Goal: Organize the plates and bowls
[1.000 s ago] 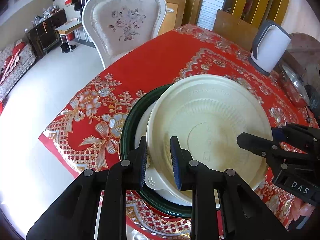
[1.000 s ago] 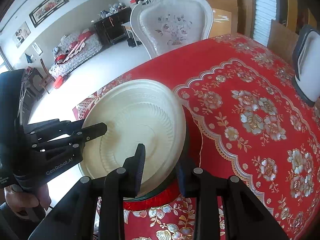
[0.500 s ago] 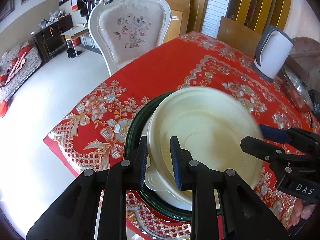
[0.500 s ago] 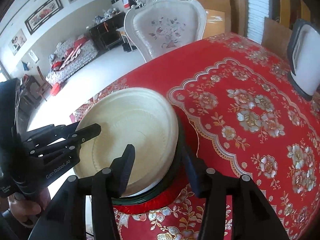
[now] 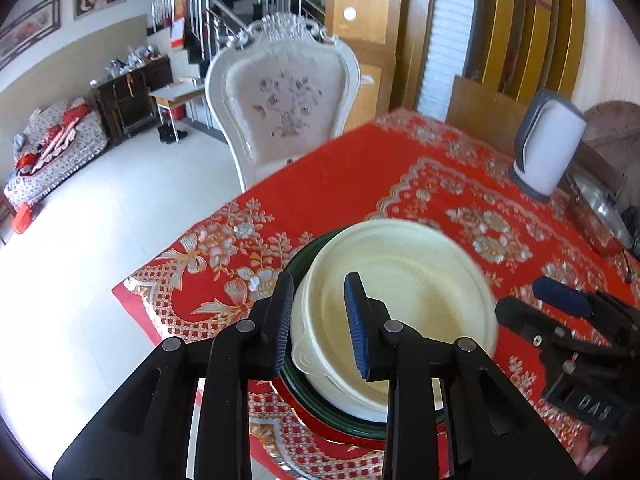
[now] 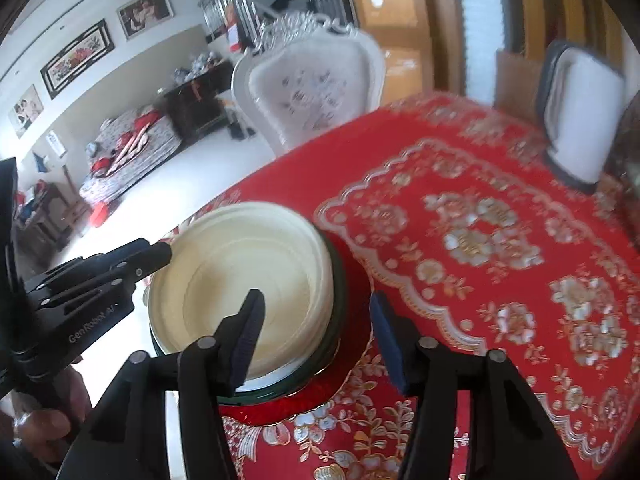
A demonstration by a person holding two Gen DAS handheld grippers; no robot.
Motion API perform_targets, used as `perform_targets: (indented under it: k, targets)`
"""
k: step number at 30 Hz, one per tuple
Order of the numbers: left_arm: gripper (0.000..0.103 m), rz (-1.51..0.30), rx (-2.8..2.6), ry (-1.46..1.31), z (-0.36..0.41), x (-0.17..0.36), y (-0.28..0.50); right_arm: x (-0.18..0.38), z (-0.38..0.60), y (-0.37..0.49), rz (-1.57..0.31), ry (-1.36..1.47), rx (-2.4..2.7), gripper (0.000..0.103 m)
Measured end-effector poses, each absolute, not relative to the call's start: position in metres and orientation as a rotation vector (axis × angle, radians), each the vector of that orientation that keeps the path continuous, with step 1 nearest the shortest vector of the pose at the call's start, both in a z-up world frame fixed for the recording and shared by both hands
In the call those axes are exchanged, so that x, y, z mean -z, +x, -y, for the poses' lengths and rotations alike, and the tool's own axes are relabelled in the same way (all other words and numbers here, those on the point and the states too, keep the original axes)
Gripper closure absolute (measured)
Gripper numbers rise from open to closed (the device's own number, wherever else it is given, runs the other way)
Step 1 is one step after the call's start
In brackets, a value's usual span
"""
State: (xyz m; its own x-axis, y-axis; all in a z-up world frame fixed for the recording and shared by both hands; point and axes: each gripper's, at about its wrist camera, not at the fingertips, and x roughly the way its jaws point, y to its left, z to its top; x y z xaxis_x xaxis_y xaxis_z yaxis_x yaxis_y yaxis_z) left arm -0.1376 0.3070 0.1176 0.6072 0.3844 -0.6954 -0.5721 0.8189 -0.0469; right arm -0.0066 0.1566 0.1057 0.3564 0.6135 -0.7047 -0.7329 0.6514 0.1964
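Left wrist view, stack: cream plate (image 5: pixel 404 304) sits nested on a white dish inside a dark green plate (image 5: pixel 304 264), all on the red-clothed worktop (image 5: pixel 360 184), directly ahead of the gripper.
Left wrist view, left gripper (image 5: pixel 318 320): jaws have just been opening a little; the near rim of the cream plate lies between them, pads apparently clear of it.
Left wrist view, writing: "DAS", seen inverted, on the right gripper (image 5: pixel 540 300) body.
Right wrist view, right gripper (image 6: pixel 316 332): jaws spread and just been opening, straddling the stack's near edge without pressing it.
Right wrist view, writing: "GenRobot.AI" on the left gripper (image 6: pixel 160 252) body, at the stack's far-left rim.
Progress: judged near complete for this stack; plate released in place. No loose plates or bowls visible elsewhere; a white kettle (image 6: pixel 580 120) stands well beyond.
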Motion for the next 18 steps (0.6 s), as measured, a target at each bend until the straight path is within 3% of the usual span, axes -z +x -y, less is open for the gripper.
perform_targets:
  k: [11, 12, 13, 15, 18]
  targets:
    - [0.077, -0.582, -0.668, -0.286, -0.285, -0.116, -0.158, -0.111, -0.144, -0.026, -0.646, -0.137, -0.678, 0.026]
    - [0.071, -0.566, -0.675, -0.281, -0.283, -0.116, -0.161, -0.111, -0.144, -0.026, -0.637, -0.135, -0.674, 0.026]
    - [0.052, -0.549, -0.680, -0.274, -0.281, -0.117, -0.163, -0.111, -0.144, -0.027, -0.626, -0.132, -0.668, 0.026]
    - [0.033, -0.507, -0.693, -0.259, -0.275, -0.119, -0.169, -0.111, -0.145, -0.030, -0.602, -0.122, -0.660, 0.026]
    - [0.033, -0.448, -0.713, -0.218, -0.269, -0.125, -0.178, -0.111, -0.145, -0.033, -0.585, -0.106, -0.657, 0.024]
